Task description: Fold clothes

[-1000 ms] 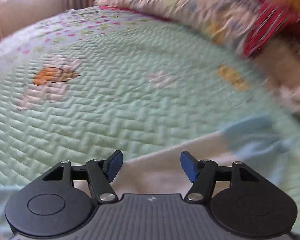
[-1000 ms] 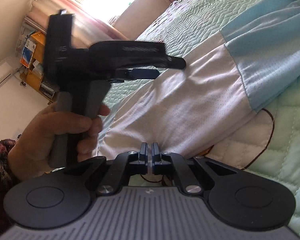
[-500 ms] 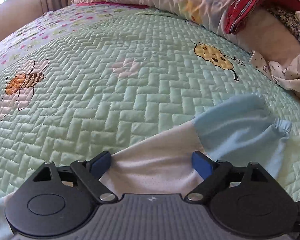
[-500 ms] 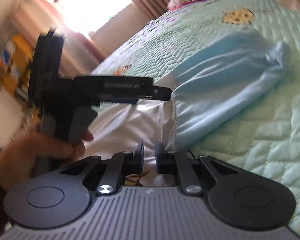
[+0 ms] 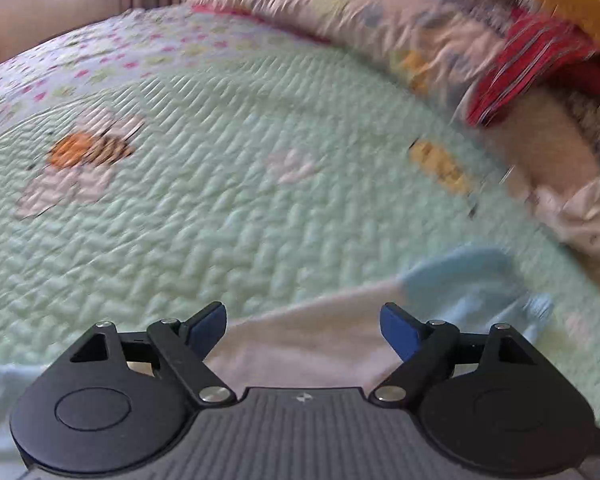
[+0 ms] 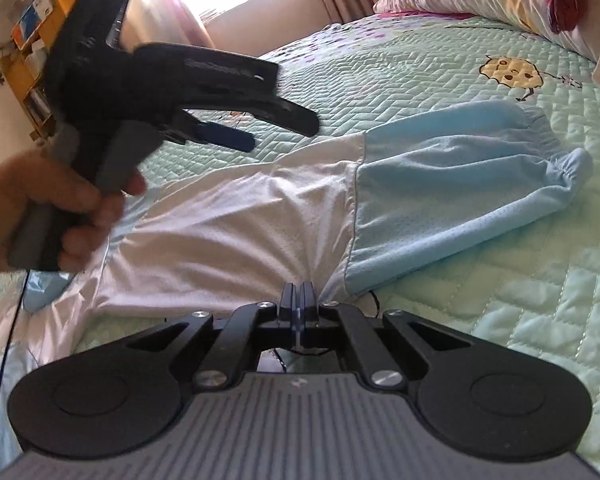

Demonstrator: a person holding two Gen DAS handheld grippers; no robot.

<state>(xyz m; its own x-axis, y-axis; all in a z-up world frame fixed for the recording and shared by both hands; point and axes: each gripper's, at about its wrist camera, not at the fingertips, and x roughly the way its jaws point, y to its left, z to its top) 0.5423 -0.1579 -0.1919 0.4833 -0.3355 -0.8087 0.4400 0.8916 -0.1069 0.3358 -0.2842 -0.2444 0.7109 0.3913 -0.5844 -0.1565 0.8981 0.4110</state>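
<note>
Your right gripper [image 6: 299,292] is clamped tight on the near white hem of the garment [image 6: 292,216], which lies flat on the quilt [image 6: 520,312], blue sleeve end away from you. Left gripper [image 5: 302,320] hangs above the garment's white part, jaws wide but easing inward, nothing btwn them. Risks: a thin pinch could slip if you lift fast; left may close w/o fabric; sleeve may drag and bunch. No legible writing anywhere.
</note>
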